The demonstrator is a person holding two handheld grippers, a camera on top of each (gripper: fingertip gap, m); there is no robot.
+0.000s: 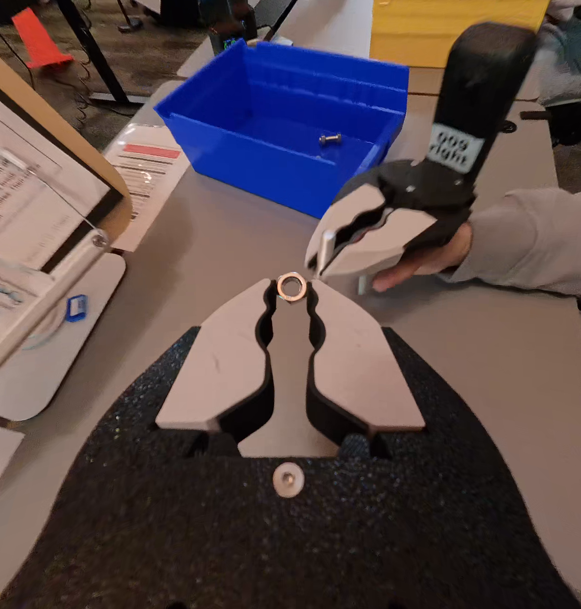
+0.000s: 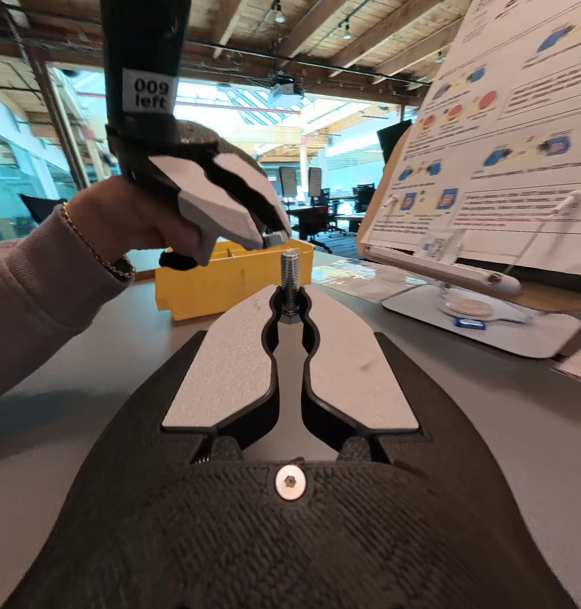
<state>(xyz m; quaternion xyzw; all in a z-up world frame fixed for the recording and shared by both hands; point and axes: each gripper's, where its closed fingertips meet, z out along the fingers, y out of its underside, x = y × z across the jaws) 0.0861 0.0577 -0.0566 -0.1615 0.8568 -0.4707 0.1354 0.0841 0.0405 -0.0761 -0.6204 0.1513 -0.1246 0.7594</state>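
Left wrist view shows the left tool point(image 1: 291, 290) clamped on a silver hex nut point(image 1: 292, 287), its two fingertips pressed against the nut's sides and the threaded hole facing the camera, above the grey counter point(image 1: 216, 237). Just to its right, the right tool point(image 1: 319, 260) grips a silver bolt point(image 1: 327, 248) by the shank; a hand point(image 1: 424, 260) in a grey sleeve holds that tool. In the right wrist view the bolt point(image 2: 290, 276) stands upright between the right tool's point(image 2: 290, 296) fingertips, threaded end up and hex head below the pads, while the left tool point(image 2: 272, 239) holds the nut point(image 2: 276, 239) close above the bolt's tip, not touching it. A blue bin point(image 1: 249, 158) behind holds a small bolt with a nut point(image 1: 329, 138); a yellow bin point(image 2: 216, 286) sits farther back, and a document stand point(image 2: 480, 270) is at the counter's side.
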